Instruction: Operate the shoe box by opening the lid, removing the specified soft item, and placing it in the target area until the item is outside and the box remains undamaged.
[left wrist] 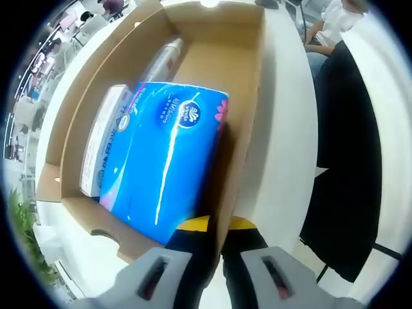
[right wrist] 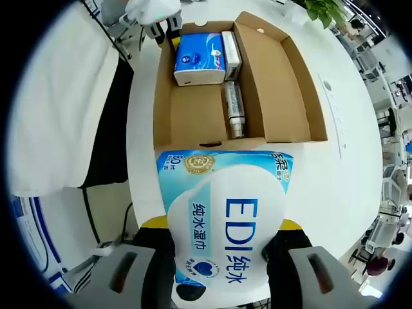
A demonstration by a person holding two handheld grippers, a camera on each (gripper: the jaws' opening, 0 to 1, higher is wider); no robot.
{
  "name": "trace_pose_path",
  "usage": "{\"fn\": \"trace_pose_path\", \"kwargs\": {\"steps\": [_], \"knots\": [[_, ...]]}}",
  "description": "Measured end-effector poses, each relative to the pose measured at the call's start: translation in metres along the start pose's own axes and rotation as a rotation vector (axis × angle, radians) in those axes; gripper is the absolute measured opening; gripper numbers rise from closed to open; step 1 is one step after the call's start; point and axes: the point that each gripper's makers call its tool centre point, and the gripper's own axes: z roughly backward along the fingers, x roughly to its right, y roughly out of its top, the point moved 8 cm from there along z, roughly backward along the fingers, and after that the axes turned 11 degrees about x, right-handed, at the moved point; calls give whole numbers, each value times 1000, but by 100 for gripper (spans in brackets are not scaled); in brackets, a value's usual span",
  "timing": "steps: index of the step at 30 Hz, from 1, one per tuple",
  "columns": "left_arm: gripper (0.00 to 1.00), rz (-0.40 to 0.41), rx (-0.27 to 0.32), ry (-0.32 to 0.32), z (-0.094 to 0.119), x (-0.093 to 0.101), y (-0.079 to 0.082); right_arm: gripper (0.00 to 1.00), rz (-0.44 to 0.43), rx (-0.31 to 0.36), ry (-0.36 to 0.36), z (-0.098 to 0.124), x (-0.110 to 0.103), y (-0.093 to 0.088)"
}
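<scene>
My right gripper [right wrist: 219, 257] points forward, its two grey jaws clamped on either side of the wipes pack [right wrist: 225, 219], which stands up between them. My left gripper [left wrist: 215, 270] sits with its jaws close together, straddling the near wall of the box [left wrist: 241, 148]. From the right gripper view, that left gripper [right wrist: 158, 16] shows far ahead, at the box's far end.

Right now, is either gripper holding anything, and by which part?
The right gripper holds the EDI wet-wipes pack by its near end, outside the shoe box. The left gripper straddles the box's near wall; whether it grips cannot be told.
</scene>
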Motion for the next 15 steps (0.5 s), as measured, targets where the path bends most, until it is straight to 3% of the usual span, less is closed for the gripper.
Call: {"fn": "trace_pose_path", "kwargs": {"steps": [15], "knots": [[5, 32, -21, -9, 0, -1, 1, 55, 47, 8, 38, -36, -5, -12]]}}
